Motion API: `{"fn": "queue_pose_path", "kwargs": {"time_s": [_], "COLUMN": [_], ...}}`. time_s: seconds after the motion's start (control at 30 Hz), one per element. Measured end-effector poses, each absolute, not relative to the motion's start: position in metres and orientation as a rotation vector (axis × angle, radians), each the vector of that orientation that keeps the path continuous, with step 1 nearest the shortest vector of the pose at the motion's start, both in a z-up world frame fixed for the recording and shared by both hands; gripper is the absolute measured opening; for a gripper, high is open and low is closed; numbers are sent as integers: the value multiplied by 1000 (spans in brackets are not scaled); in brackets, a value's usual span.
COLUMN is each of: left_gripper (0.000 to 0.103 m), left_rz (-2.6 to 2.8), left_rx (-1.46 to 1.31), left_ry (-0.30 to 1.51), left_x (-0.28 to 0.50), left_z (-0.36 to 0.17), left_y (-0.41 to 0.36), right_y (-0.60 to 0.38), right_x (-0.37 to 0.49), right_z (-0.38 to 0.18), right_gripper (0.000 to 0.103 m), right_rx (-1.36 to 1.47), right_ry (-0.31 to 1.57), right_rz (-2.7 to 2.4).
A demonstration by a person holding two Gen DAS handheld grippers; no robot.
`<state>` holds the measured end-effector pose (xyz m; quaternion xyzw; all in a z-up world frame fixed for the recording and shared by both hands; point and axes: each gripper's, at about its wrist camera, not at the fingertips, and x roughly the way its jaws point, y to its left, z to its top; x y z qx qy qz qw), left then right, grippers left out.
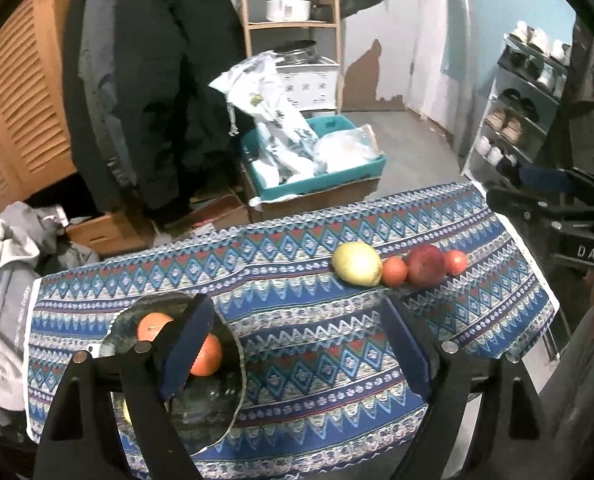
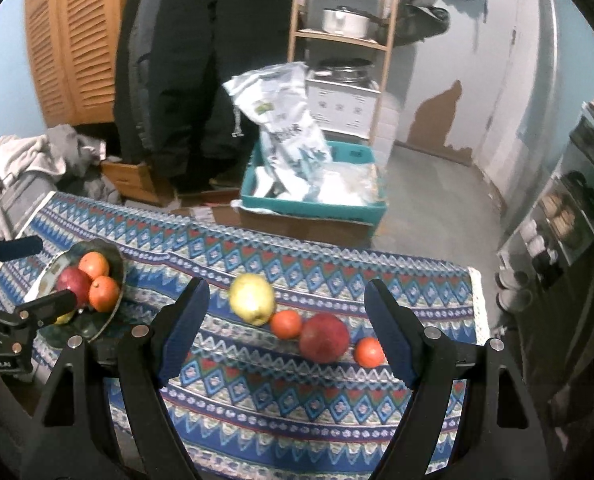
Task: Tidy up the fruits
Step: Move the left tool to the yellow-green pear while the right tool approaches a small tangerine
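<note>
A row of four fruits is laid on the patterned tablecloth [image 2: 337,412]: a yellow-green pear [image 2: 252,298] at the left end, then a small orange [image 2: 285,324] touching it, then a red apple [image 2: 324,337], then a second small orange [image 2: 369,352] at the right end; the same row is seen toward the far right of the cloth in the left wrist view, with the pear [image 1: 356,264], the orange [image 1: 394,272], the apple [image 1: 426,266] and the last orange [image 1: 456,262] in the same order; well apart from this row, near the left end of the cloth, a dark bowl [image 2: 115,258] is seen, in which two oranges [image 2: 94,265] and a red apple [image 2: 73,282] are piled together, with a yellowish fruit partly hidden beneath; the left gripper [image 1: 297,344] is held over the bowl's right edge with its jaws spread wide and nothing between them, its left finger [image 1: 185,344] lying in front of the bowl [image 1: 233,392] and an orange [image 1: 207,354]; the right gripper [image 2: 287,336] is likewise spread wide and empty, the row of fruits being framed between its fingers; beyond the table a teal crate [image 2: 317,208] filled with plastic bags is set on a cardboard box, dark coats [image 2: 201,60] are hung before a louvred wooden door, and a pot [image 2: 345,22] is kept on a wooden shelf.
</note>
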<state>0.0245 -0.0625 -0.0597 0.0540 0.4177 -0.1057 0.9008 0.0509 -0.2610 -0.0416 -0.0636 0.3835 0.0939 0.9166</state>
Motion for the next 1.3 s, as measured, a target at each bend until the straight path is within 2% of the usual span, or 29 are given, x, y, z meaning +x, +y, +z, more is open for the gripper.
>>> {"fn": "queue_pose_path", "kwargs": {"time_s": [0.77,1.3], "left_gripper": [86,86], "left_rz": [-307,-302], "left_rx": [141,43], "left_ry": [905,1058], "left_x": [50,132], "left_z": [-76,-117], "left_y": [-119,-135], "right_y": [-337,-381], "right_x": [47,114], "right_z": [-63,-118], "right_gripper": [80,80], "right_rx": [-81,-18], "right_ry": [841,1084], "right_rz": [41,61]}}
